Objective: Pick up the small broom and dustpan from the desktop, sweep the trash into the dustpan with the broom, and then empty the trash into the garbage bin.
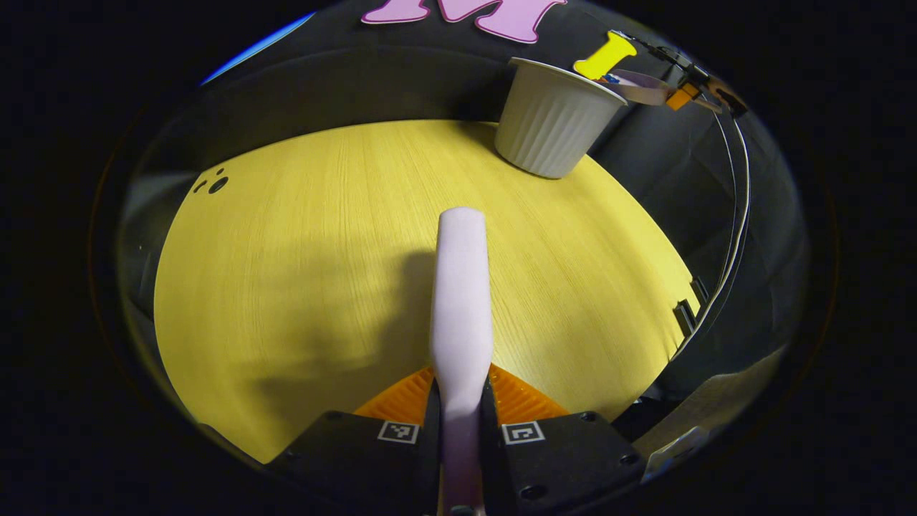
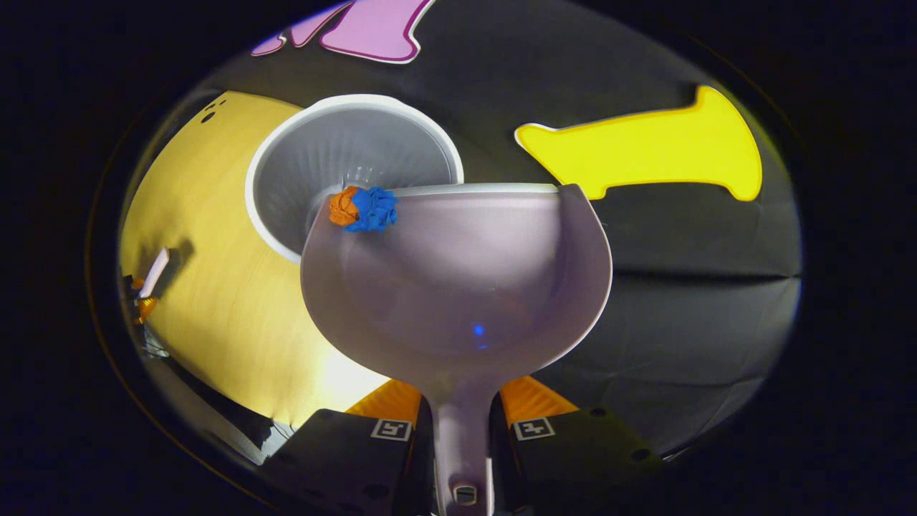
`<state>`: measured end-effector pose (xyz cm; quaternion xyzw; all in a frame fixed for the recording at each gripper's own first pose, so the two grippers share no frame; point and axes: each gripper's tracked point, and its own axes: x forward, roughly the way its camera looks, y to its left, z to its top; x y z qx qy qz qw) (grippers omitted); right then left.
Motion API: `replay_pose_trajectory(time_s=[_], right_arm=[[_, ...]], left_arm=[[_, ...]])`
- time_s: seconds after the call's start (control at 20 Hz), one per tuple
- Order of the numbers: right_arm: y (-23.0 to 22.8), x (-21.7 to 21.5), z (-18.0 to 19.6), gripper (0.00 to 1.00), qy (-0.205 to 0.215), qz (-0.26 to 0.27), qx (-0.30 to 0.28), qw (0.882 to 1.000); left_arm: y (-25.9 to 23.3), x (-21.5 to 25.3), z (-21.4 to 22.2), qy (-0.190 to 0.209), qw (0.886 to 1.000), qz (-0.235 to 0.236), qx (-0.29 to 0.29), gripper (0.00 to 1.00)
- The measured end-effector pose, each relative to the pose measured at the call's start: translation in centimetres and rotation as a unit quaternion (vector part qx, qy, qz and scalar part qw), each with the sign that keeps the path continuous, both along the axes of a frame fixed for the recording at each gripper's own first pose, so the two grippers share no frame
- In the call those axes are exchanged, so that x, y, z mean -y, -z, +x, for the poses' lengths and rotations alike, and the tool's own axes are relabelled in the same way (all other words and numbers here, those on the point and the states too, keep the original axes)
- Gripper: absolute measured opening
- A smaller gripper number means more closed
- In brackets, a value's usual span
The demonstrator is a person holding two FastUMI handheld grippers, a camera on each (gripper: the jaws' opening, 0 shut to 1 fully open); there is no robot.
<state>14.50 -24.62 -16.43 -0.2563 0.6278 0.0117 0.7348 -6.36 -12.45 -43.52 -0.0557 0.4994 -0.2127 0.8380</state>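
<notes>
Yellow wood-grain desktop [image 1: 301, 287], ringed by dark cloth wall.

Nearest in the right gripper view: right gripper [image 2: 462, 423] clenched on the handle of the dustpan [image 2: 458, 287], both fingers pressing its narrow stem. Pan held up off the desk, tipped forward, open lip at the far edge. Trash [image 2: 363, 208] (a crumpled orange-and-blue wad) sitting right at that lip, toward its left corner. Just beyond and below, the open mouth of the garbage bin [image 2: 344, 154], white and ribbed inside.

Step in hand, by judgement: emptying the pan. Done well by keeping the left corner of the lip over the bin's opening, not over its rim, then tilting further, smoothly. Wad light and close to the edge, so likely to roll sideways along the lip if the pan twists; a slight roll toward the bin would funnel it in. Grip best kept firm throughout.

In the left gripper view: left gripper [image 1: 462, 412] closed on the broom [image 1: 462, 301], its pale handle pointing out over bare desk. Farther off, the bin seen from outside, standing upright at the far desk edge.

Inside of the bin and the wad visible from the right gripper's camera; bin's outer wall and footing visible from the left. Far left of the right gripper view, small, the other gripper with the broom.
</notes>
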Motion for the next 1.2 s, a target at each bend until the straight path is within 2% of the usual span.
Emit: replay_pose_trajectory(time_s=[0.2, 0.35, 0.5, 0.6, 0.7, 1.2], right_arm=[[-0.1, -0.8, 1.1, 0.36, -0.032, -0.011, -0.025, 0.999], [-0.8, -1.1, 2.8, 0.37, -0.089, -0.049, -0.036, 0.994], [-1.1, -1.1, 3.4, 0.36, -0.121, -0.086, -0.045, 0.988], [-1.1, -1.4, 3.4, 0.37, -0.126, -0.089, -0.046, 0.987], [-1.1, -2.0, 3.6, 0.36, -0.148, -0.087, -0.045, 0.984], [-0.7, -1.5, 3.7, 0.36, -0.134, -0.078, -0.032, 0.987]], left_arm=[[0.2, 0.1, 0.0, 0.001, 1.0, 0.001, -0.001, 0.28], [0.2, 0.5, 0.1, 0.004, 1.0, -0.002, -0.002, 0.28], [0.5, 0.5, 0.1, 0.003, 1.0, -0.001, -0.003, 0.28], [0.5, 0.5, 0.0, 0.001, 1.0, 0.0, -0.004, 0.28], [0.5, 0.4, -0.1, -0.002, 1.0, -0.001, -0.003, 0.28], [0.7, -0.3, -0.5, -0.021, 1.0, 0.005, -0.007, 0.28]])
